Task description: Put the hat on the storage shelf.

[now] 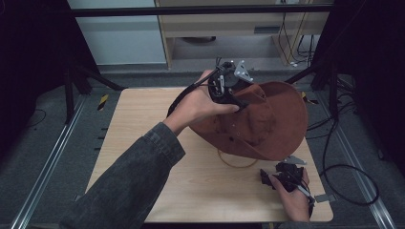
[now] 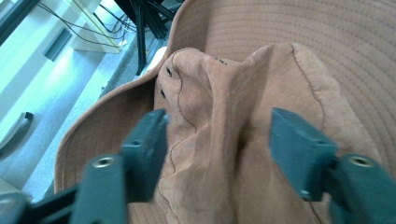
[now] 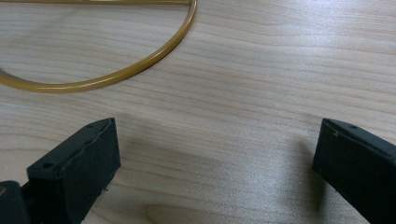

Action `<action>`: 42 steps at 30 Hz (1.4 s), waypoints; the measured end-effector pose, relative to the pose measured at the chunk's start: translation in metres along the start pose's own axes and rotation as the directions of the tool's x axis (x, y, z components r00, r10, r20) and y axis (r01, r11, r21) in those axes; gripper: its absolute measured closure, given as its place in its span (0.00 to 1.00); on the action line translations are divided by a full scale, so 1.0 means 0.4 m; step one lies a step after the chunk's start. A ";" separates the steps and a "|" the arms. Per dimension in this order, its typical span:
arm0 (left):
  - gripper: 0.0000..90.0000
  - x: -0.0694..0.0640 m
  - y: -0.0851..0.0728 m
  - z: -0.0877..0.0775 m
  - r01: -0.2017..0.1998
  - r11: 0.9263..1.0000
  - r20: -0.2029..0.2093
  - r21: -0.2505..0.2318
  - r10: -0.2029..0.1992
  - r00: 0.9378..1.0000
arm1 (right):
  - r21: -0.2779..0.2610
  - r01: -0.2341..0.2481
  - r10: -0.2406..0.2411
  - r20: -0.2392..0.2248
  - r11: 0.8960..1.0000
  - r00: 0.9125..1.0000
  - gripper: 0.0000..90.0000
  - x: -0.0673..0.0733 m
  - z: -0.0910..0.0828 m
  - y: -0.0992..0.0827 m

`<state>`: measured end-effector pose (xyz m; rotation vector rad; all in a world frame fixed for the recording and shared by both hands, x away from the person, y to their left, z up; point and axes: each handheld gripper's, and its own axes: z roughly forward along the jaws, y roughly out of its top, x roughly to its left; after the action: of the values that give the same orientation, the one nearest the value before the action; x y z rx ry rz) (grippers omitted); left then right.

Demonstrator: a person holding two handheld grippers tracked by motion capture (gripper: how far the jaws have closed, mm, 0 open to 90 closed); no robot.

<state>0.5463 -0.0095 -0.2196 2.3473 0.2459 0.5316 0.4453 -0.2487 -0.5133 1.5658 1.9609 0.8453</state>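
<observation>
1. The left gripper (image 2: 217, 140) has its jaws set around the crown of the brown hat (image 1: 267, 119), lifted tilted above the table (image 1: 143, 143)
2. The right gripper (image 3: 215, 163) rests low over the table's near right corner, jaws wide, holding nothing, with a yellow cord (image 3: 140, 65) lying just ahead

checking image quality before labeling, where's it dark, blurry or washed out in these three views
High view: dim overall, black at both sides; the table is evenly lit and the hat fairly sharp. Left gripper view: the hat's crown is in focus, the near claw blocks are soft, the upper left background is washed out. Right gripper view: sharp wood grain, soft shadows beside the claw, no glare on the cord.
</observation>
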 end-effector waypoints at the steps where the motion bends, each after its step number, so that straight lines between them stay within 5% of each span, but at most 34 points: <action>1: 0.32 -0.001 0.000 -0.005 0.006 1.000 0.003 -0.006 -0.006 1.000 | 0.000 0.000 0.000 0.000 1.000 1.000 0.01 0.000 0.000 0.000; 9: 0.13 -0.008 -0.012 -0.047 0.028 0.999 0.010 -0.043 -0.028 1.000 | 0.000 0.000 0.000 0.000 1.000 1.000 0.01 0.000 0.000 0.000; 20: 0.07 -0.007 -0.093 -0.106 0.055 0.997 0.004 -0.054 -0.055 0.998 | 0.001 0.000 0.000 0.001 1.000 1.000 0.01 0.000 0.000 0.000; 30: 0.06 -0.027 -0.229 -0.174 0.101 0.991 -0.021 -0.088 -0.103 0.994 | 0.003 -0.002 0.002 0.001 1.000 1.000 0.01 0.001 -0.001 0.000; 31: 0.06 -0.033 -0.266 -0.184 0.111 0.990 -0.024 -0.092 -0.113 0.993 | 0.003 -0.003 0.003 0.001 1.000 1.000 0.01 0.001 -0.001 0.000; 39: 0.05 -0.055 -0.399 -0.214 0.151 0.982 -0.047 -0.110 -0.157 0.987 | -0.004 0.013 -0.013 0.004 1.000 1.000 0.01 -0.002 0.000 0.000; 42: 0.04 -0.062 -0.434 -0.215 0.148 0.985 -0.072 -0.091 -0.154 0.985 | -0.004 0.013 -0.012 0.004 1.000 1.000 0.01 -0.002 0.000 0.000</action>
<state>0.4816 0.1615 -0.2881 2.2068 0.4259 0.5497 0.4454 -0.2493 -0.5132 1.5503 1.9627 0.8398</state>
